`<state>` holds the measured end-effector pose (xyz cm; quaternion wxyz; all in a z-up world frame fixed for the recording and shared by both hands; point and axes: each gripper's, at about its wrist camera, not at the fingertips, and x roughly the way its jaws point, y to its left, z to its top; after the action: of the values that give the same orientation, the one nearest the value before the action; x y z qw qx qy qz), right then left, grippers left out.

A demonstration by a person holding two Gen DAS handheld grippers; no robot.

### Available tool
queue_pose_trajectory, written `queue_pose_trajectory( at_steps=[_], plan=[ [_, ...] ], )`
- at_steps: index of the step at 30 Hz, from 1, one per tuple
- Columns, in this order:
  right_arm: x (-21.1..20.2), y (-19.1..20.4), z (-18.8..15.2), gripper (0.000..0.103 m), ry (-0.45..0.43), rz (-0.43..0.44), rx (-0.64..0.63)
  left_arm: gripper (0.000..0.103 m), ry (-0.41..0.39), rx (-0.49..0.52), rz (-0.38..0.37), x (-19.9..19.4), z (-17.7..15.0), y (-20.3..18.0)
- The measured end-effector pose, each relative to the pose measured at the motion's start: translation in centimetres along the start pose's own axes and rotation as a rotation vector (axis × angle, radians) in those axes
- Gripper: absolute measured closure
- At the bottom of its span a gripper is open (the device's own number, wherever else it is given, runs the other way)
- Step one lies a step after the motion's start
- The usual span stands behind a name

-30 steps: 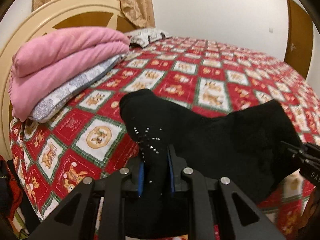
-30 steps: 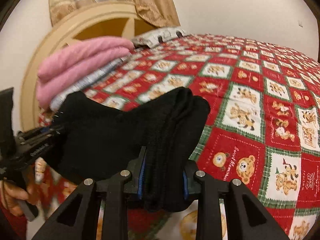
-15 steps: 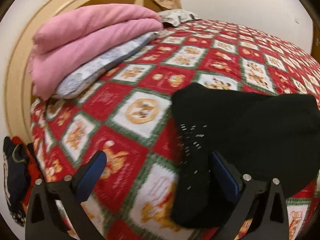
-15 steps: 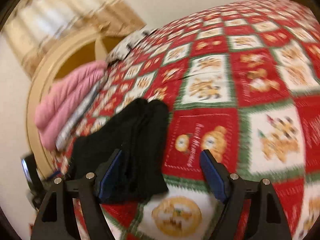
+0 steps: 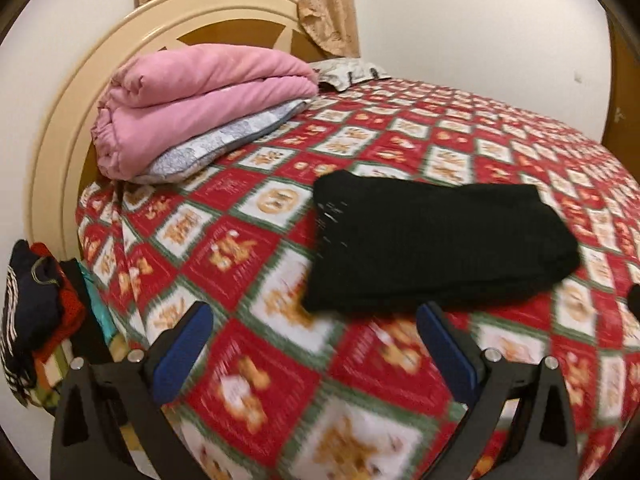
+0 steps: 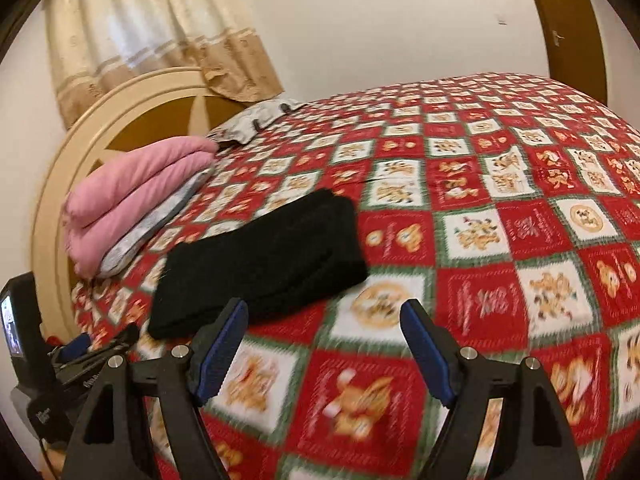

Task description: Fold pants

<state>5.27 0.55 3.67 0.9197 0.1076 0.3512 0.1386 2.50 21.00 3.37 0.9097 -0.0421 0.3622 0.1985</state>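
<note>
The black pants (image 5: 432, 240) lie folded in a compact rectangle on the red patterned bedspread (image 5: 248, 264); they also show in the right wrist view (image 6: 264, 264). My left gripper (image 5: 316, 316) is open and empty, pulled back just short of the pants' near edge. My right gripper (image 6: 324, 312) is open and empty, just in front of the pants' near right corner. The left gripper's body (image 6: 80, 356) shows at the left edge of the right wrist view.
A folded pink blanket (image 5: 200, 100) on a grey pillow (image 5: 224, 140) lies by the round cream headboard (image 5: 52, 128). Dark and red clothes (image 5: 36, 304) are heaped beside the bed at left. A wooden door (image 6: 560, 24) is at far right.
Both grippers were shut on the pants a second ago. They have opened, let go and drawn back; the folded pants now rest on the bed.
</note>
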Motion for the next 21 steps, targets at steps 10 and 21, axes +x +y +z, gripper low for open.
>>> queue_pose_trajectory(
  at_steps=[10, 21],
  plan=[
    [-5.7, 2.6, 0.2, 0.023, -0.160, -0.029, -0.101, 0.000, -0.120, 0.000, -0.004, -5.0, -0.1, 0.1],
    [-7.2, 2.7, 0.6, 0.023, -0.197, -0.012, -0.082, 0.000, -0.150, 0.031, 0.009, -6.4, -0.6, -1.2]
  ],
)
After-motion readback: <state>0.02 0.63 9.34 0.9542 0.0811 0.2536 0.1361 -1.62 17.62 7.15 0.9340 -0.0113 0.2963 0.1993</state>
